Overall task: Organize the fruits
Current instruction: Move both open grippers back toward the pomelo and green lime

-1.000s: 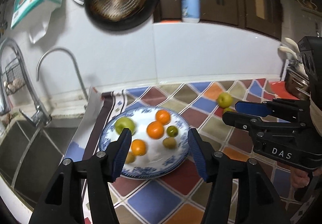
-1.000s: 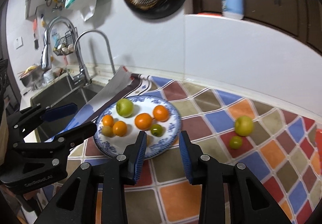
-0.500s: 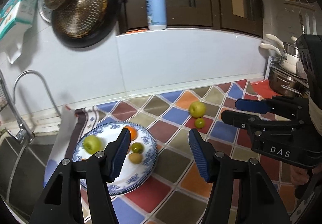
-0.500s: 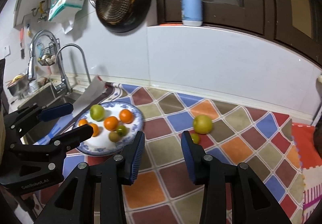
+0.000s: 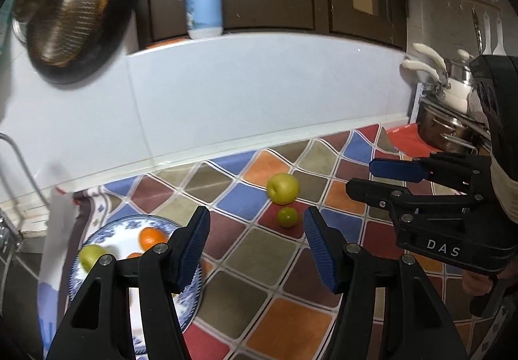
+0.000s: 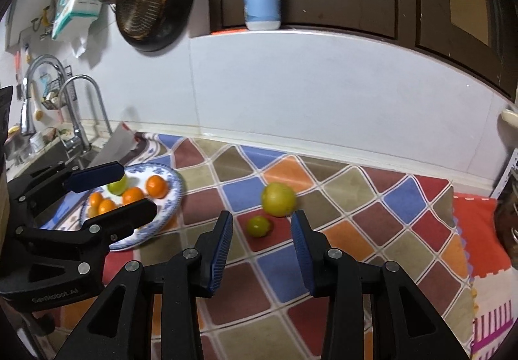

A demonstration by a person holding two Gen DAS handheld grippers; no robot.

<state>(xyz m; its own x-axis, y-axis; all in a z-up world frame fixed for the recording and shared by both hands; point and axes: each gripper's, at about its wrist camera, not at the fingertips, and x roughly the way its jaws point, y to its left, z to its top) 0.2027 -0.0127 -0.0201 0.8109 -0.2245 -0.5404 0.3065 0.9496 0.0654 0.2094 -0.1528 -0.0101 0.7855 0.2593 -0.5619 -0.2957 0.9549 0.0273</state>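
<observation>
Two fruits lie loose on the checked mat, well apart from the blue-patterned plate point(image 6: 176, 188) and on its right: a large yellow-green apple point(image 6: 278, 199) and a small green citrus point(image 6: 258, 226) just in front of it. The right gripper point(image 6: 261, 238), jaws apart after just opening a little and holding nothing, points at the citrus, so the approach for a pickup seems in hand. The left gripper point(image 5: 255, 238) also stands apart and empty; next, the right claw needs to drop around the citrus, close, and carry it to the plate.

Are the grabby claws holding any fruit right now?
No. The left gripper and right gripper are both open and empty. The big green fruit and small green fruit lie loose on the mat.
</observation>
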